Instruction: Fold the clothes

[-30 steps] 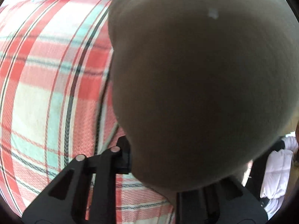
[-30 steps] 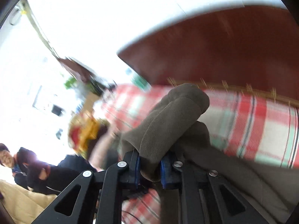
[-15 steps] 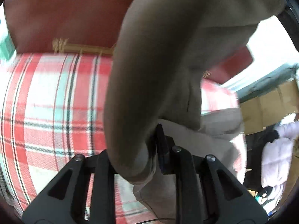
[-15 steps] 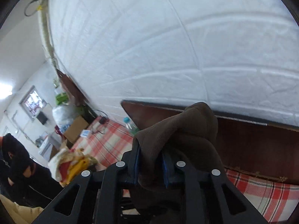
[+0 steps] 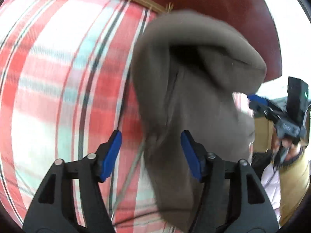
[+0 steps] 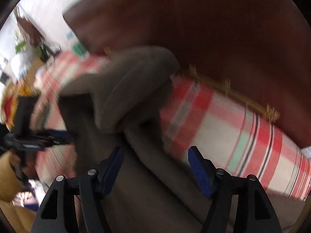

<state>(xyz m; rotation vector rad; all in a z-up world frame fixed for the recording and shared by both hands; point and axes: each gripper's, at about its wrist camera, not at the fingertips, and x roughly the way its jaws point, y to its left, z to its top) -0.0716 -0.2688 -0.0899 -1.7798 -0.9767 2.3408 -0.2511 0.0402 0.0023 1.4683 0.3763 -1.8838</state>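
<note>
A grey-brown garment (image 5: 194, 101) is bunched and falling over the plaid bed cover (image 5: 58, 77). My left gripper (image 5: 151, 147) is open, its blue pads (image 5: 112, 151) spread wide, and the cloth hangs loose between them against the right pad. In the right wrist view the same garment (image 6: 126, 97) lies in blurred folds in front of my right gripper (image 6: 155, 161), which is open with cloth under and between the fingers. The right gripper also shows at the right edge of the left wrist view (image 5: 279, 112).
A dark red headboard (image 6: 213, 38) with a straw mat edge (image 6: 233, 97) runs behind the bed. Boxes and clutter (image 6: 25, 54) stand at the room's far left. A person in tan clothes (image 5: 291, 184) is at the right.
Both grippers were shut on the garment and held it up; now both are open and the cloth is dropping toward the bed. Both views are motion-blurred.
</note>
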